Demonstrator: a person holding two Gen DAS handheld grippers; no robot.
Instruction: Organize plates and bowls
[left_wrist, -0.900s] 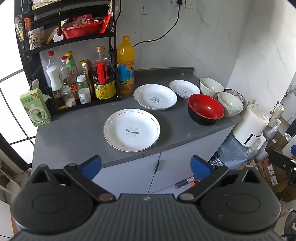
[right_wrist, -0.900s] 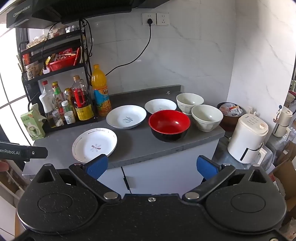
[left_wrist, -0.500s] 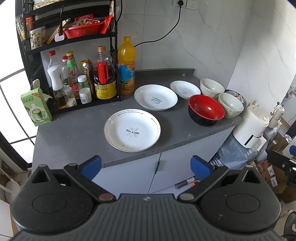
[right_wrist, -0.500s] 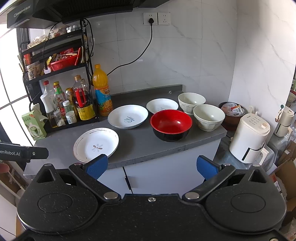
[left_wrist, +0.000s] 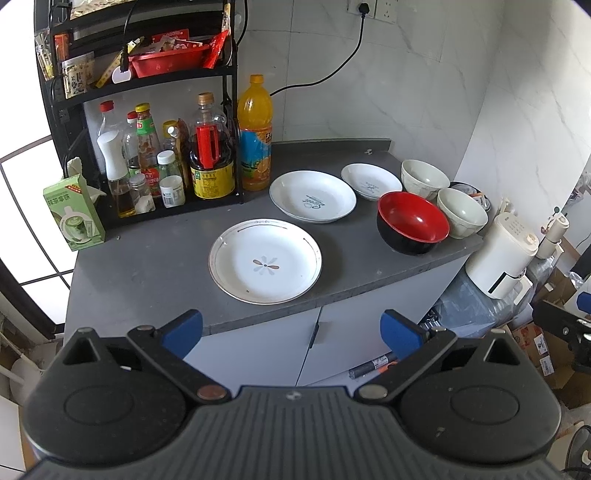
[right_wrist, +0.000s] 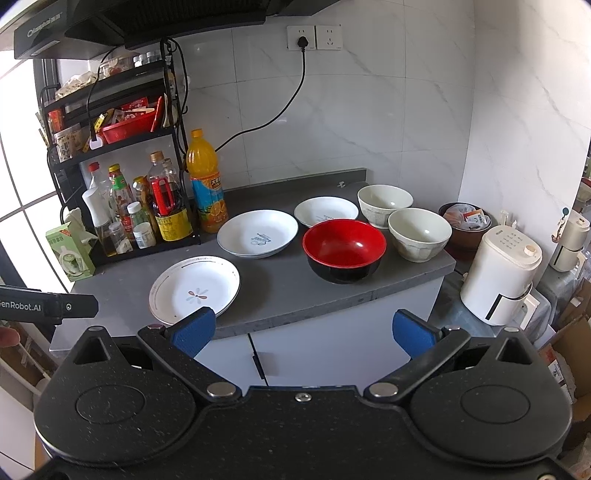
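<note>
Nothing on the counter (left_wrist: 155, 266) has moved over the last second — all that changed is my framing: both views have crept slightly in and up, so I'm drifting toward the worktop, not yet working on it. Task is effectively at step zero. Dishes are all separate, nothing stacked: flower plate (left_wrist: 265, 260) nearest the front edge, bigger printed plate (left_wrist: 312, 196) behind it, just beside the orange juice bottle (left_wrist: 255, 133), then the small plate (left_wrist: 371, 181) toward the back. Bowls sit at the right end — red bowl (left_wrist: 413, 228) in front, two cream bowls (right_wrist: 420, 233) and (right_wrist: 384, 205) behind it, close together; whether their rims touch I can't tell from either view. My left gripper (left_wrist: 291, 326) is spread wide and empty, hanging short of the counter front, lined up roughly with the flower plate. My right gripper (right_wrist: 303, 328) is likewise released and empty, off the edge, and in its view its left pad (right_wrist: 194, 328) overlaps the flower plate rim — probably just perspective, not contact. The condiment rack (left_wrist: 147, 110) is clear of the work area. My read: the approach is the only thing underway, and first pick looks like the flower plate, going onto the printed plate, bowls nested after. Thin rims flat on the counter — the grip will be the fiddly part.
</note>
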